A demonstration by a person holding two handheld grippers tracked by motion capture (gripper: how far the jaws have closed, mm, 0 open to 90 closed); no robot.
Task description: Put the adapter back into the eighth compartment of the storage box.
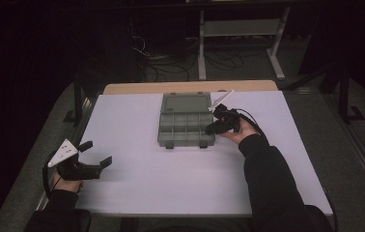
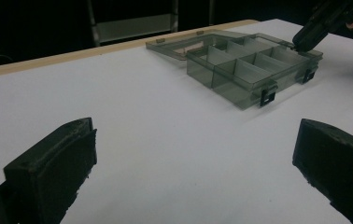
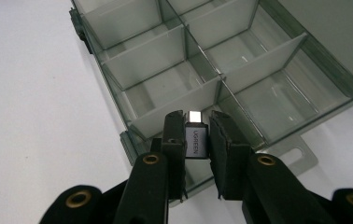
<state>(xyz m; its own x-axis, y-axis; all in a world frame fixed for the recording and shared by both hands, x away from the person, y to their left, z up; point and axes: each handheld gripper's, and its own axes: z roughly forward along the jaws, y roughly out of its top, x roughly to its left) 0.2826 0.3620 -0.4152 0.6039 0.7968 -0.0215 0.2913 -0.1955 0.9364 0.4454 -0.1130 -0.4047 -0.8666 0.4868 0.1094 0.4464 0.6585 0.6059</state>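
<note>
So the right gripper [image 3: 198, 135] is angled down over the near right corner of the grey compartment box [image 1: 186, 121], jaws clamped on a small UGREEN adapter [image 3: 196, 140] with its metal plug end pointing at the box. The box sits mid-bench [image 1: 137, 183], lid flopped open behind it. The left gripper [image 1: 96, 153] is low at the bench's near left edge, well apart from the box, jaws wide apart holding nothing.
</note>
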